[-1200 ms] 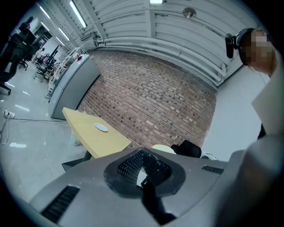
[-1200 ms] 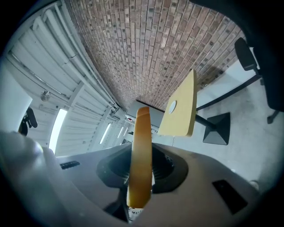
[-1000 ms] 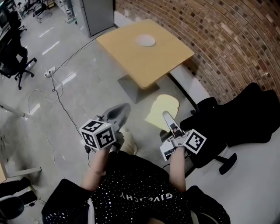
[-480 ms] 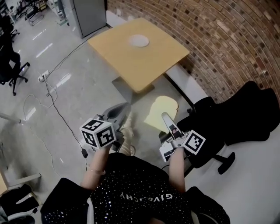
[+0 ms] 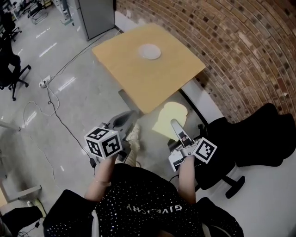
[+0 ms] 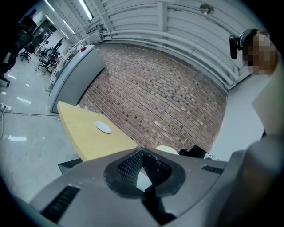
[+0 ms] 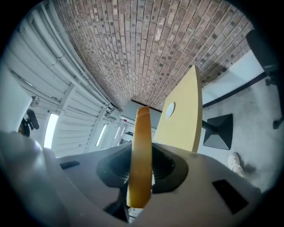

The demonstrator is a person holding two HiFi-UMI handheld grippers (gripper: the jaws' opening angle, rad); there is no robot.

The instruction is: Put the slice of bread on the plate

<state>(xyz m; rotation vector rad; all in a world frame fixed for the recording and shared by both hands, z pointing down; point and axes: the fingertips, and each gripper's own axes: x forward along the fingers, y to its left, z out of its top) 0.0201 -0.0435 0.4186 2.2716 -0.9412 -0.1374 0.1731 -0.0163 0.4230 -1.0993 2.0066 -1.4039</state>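
A pale slice of bread (image 5: 170, 118) stands on edge in my right gripper (image 5: 176, 124), which is shut on its lower end; in the right gripper view the bread (image 7: 141, 155) rises straight up between the pads. My left gripper (image 5: 129, 115) is held beside it, jaws together with nothing in them, and the bread (image 6: 166, 149) peeks over them in the left gripper view. A small white plate (image 5: 150, 51) lies on the wooden table (image 5: 138, 76) ahead of both grippers, also seen as the plate (image 6: 103, 127) and the plate (image 7: 170, 110).
A brick wall (image 5: 240, 51) runs along the table's far and right sides. A black office chair (image 5: 245, 139) stands close on my right. Cables (image 5: 51, 102) trail over the floor at left, with a grey cabinet (image 5: 95, 14) and another chair (image 5: 9, 60) beyond.
The table and plate have drawn nearer as the person walks toward them. Both grippers keep their pose, and the bread stays in the right one.
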